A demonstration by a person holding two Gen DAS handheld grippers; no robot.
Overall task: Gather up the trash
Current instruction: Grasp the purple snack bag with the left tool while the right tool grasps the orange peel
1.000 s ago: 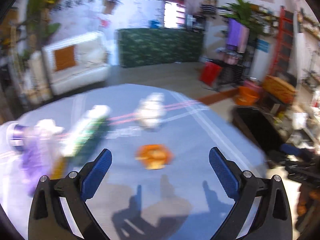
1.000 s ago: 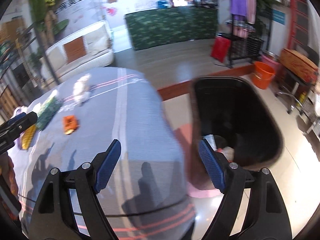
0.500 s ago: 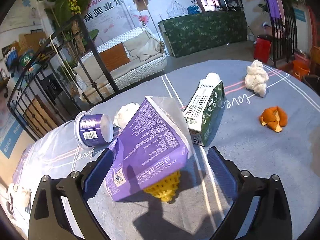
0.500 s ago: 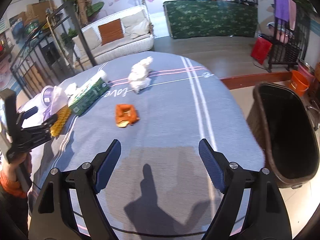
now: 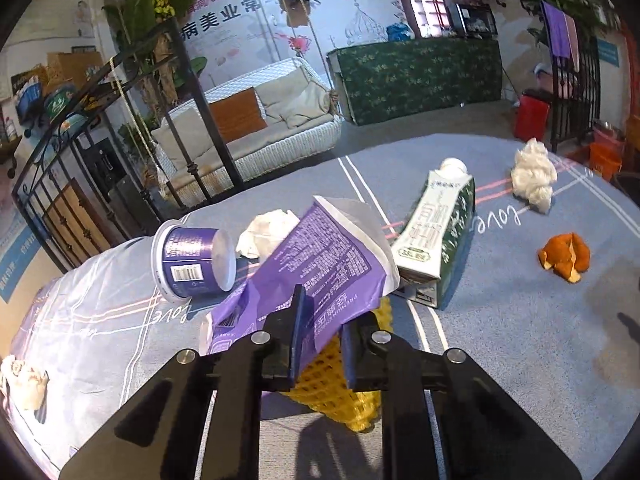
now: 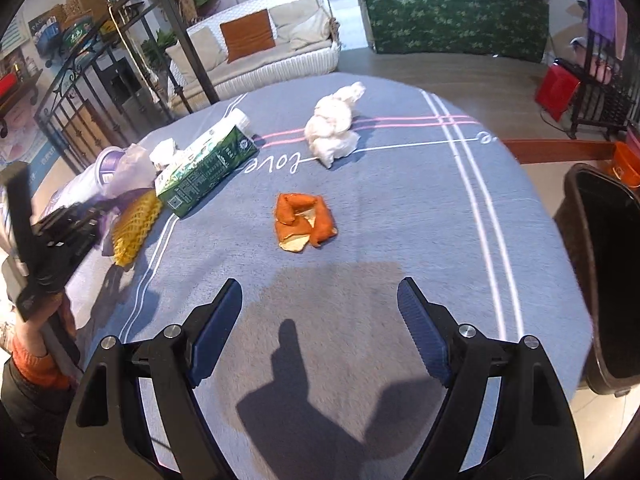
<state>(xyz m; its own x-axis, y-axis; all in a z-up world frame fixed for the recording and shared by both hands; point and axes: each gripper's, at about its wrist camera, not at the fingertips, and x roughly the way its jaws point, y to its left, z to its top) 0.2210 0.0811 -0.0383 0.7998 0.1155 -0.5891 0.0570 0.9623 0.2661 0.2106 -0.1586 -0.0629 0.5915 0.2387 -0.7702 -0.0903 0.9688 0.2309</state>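
White sofa (image 5: 256, 128) with orange cushion (image 5: 237, 114); green counter (image 5: 420, 76) beside.

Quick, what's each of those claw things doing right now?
Left gripper: closing on the purple bag.
Right gripper: open, holding nothing.

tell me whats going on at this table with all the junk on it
A person is clearing trash with a gripper in each hand. The left gripper is closing on the purple bag, whose edge sits between its jaws. The right gripper hangs open short of the orange peel. A dark bin waits beside the table.
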